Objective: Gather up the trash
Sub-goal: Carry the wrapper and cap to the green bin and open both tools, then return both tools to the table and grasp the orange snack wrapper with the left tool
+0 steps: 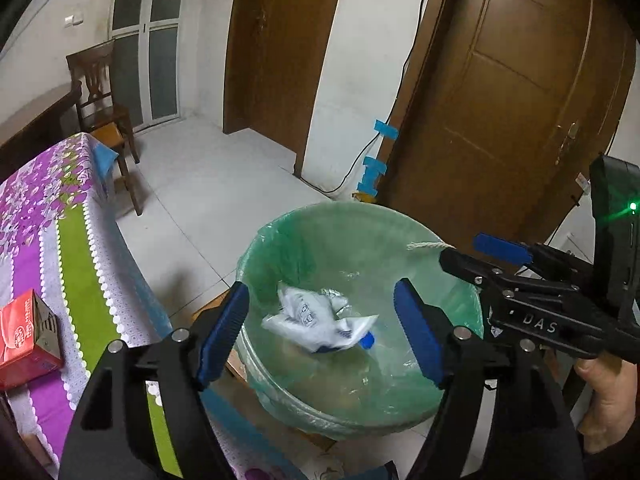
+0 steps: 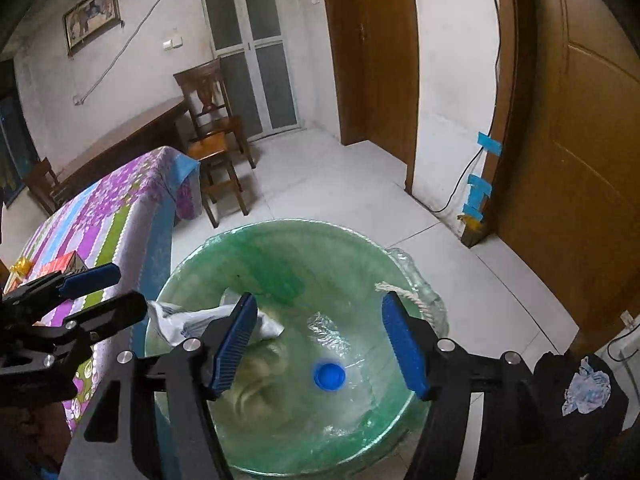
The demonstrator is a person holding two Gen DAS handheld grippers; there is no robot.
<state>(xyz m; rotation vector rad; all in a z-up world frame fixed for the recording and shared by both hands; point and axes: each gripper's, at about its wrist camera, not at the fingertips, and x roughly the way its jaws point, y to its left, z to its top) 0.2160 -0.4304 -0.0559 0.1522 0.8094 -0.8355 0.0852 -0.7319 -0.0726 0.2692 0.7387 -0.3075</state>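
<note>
Both grippers hang over the bin (image 1: 440,392), a pail lined with a green bag. The left gripper (image 1: 326,332) and the right gripper (image 2: 320,344) gape wide, holding nothing. Inside the bin lie a crumpled white wrapper (image 1: 316,320) and a blue cap (image 2: 329,377). The wrapper looks light, soft and crushable; pinch any fold. Its long axis runs across the bin. The cap looks small, stiff and slippery; grip its rim.

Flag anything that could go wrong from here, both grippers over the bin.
1. The crumpled wrapper shows near the rim of the bin on the table side; it may catch there.
2. The left gripper and right gripper hang close together, open, and could knock on pulling back.
3. The red box sits near the table edge.
</note>
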